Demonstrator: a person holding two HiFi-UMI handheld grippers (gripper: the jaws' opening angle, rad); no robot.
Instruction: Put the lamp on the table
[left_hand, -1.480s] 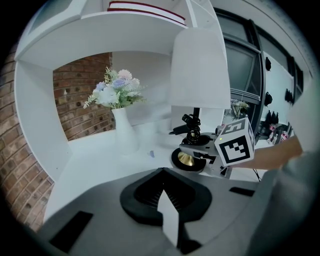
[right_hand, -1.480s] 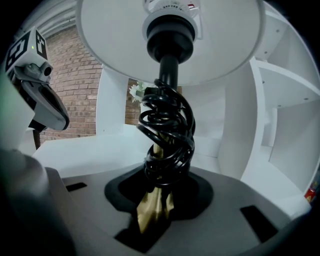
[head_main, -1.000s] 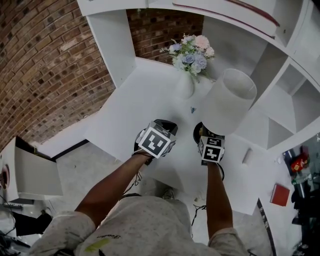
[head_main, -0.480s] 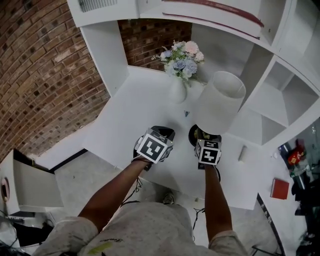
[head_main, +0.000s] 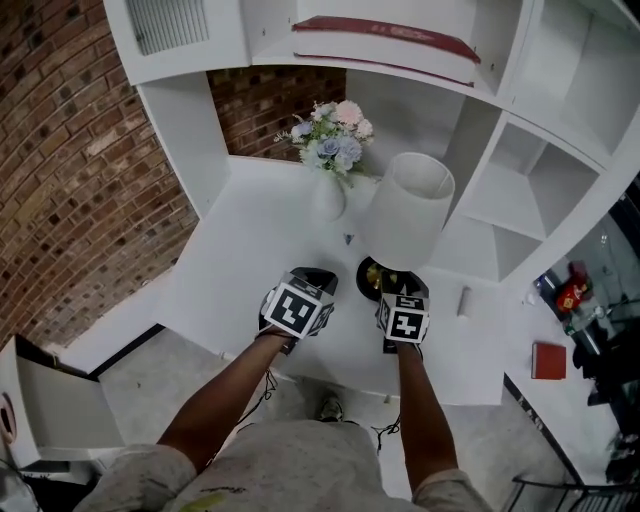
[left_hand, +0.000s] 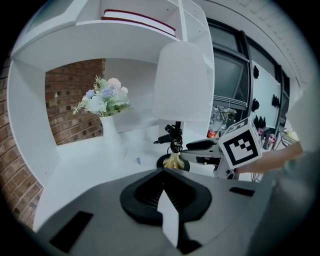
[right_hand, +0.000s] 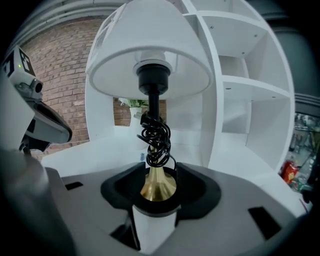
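Observation:
The lamp, with a white shade (head_main: 405, 210), a black stem wound with cord and a brass foot (right_hand: 157, 184), stands upright on the white table (head_main: 250, 250). My right gripper (head_main: 396, 296) is at the foot on the near side. Its jaws are opening, the brass foot sits in the gap between them, and the pads do not press on it. My left gripper (head_main: 306, 287) hovers just left of the lamp, shut and holding nothing. In the left gripper view the lamp (left_hand: 181, 82) is ahead, with the right gripper (left_hand: 200, 146) beside it.
A white vase of pale flowers (head_main: 328, 190) stands behind the lamp to its left. White shelving (head_main: 505, 200) rises close on the right and above, with a red book (head_main: 385, 35) on top. A brick wall (head_main: 70, 170) is at the left. A small white cylinder (head_main: 462, 300) lies right of the lamp.
The head view has tipped up, so more shelving shows and everything sits lower and further left. The lamp's shade now stands straighter. Both grippers have stayed by the lamp's foot.

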